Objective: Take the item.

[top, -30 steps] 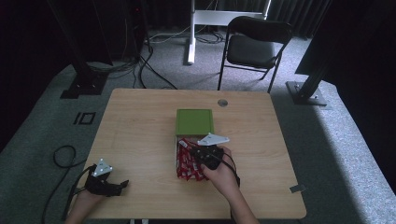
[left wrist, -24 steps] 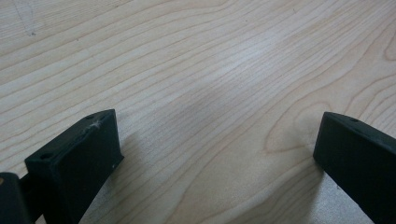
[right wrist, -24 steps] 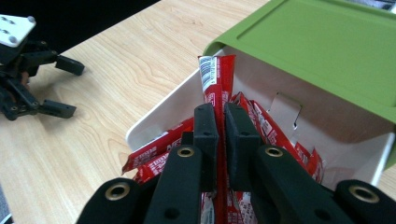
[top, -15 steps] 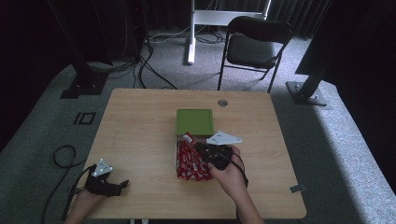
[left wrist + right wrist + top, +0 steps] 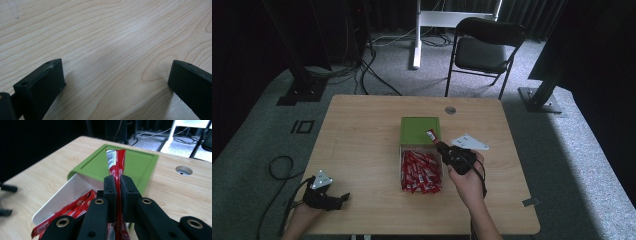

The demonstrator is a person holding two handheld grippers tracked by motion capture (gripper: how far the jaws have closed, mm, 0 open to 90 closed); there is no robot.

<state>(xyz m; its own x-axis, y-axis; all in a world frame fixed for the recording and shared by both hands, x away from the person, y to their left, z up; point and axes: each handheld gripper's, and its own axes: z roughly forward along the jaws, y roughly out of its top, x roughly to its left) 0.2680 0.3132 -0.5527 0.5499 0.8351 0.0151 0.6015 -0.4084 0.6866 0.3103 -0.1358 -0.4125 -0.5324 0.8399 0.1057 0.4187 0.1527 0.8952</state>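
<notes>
A wooden tabletop (image 5: 362, 150) carries a white box (image 5: 421, 172) of red packets at centre, its green lid (image 5: 419, 131) just beyond. The right tool (image 5: 441, 146) is clamped on one red packet (image 5: 115, 167) above the lid. The left tool (image 5: 343, 197), jaws apart, rests near left.

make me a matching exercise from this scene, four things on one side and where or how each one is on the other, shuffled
Things:
1. red sachet
2. green lid
3. left gripper
4. white box

States or places:
a. jaws wide apart, low over bare wood near the table's front left corner
b. pinched upright between two shut black jaws
c. holds a heap of red sachets
d. lies at the far end of the white box

Pairs: 1-b, 2-d, 3-a, 4-c
</notes>
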